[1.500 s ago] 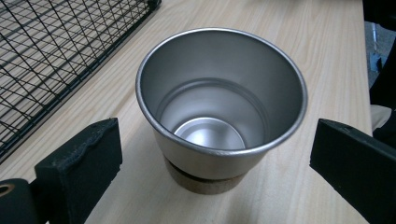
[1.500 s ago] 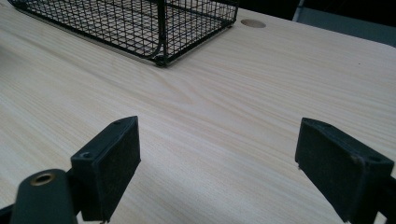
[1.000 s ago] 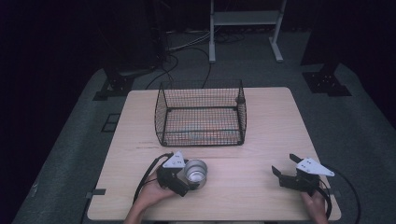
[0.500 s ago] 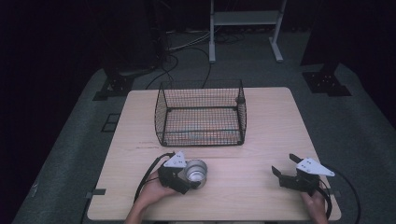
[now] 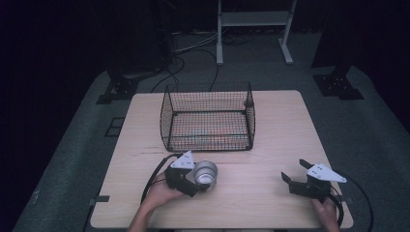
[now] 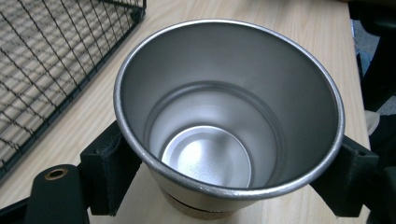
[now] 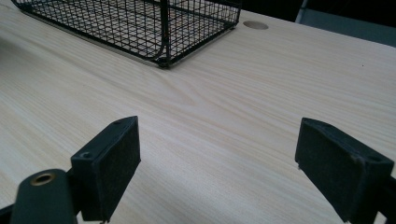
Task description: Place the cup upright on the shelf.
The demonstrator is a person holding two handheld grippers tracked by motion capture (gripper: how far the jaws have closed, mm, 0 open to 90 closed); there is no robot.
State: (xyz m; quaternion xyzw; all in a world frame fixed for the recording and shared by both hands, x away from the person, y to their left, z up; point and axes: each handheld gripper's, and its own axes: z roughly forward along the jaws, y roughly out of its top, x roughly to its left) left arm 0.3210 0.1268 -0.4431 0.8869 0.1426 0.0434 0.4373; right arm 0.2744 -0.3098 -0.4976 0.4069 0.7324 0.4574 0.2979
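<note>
A shiny steel cup [image 5: 205, 174] stands upright and empty near the black wire basket [image 5: 209, 118].

- The cup [image 5: 205, 174] stands upright on the bench [image 5: 270, 140], between the left gripper's [image 5: 196, 182] 2 fingers [image 6: 109, 163], which touch its wall on opposite sides.
- The wire basket [image 5: 209, 118] sits on the bench beyond those fingers, near the cup but apart from it.
- The right gripper [image 5: 293, 178] rests low over the bench well to the right of the cup, its 2 fingers [image 7: 109, 163] spread apart over bare bench.
- From the right fingers, the basket's near corner lies ahead and to the left.
- A hand [image 5: 162, 195] grips the left gripper from behind at the bench's near edge; another hand [image 5: 328, 209] grips the right one.
</note>
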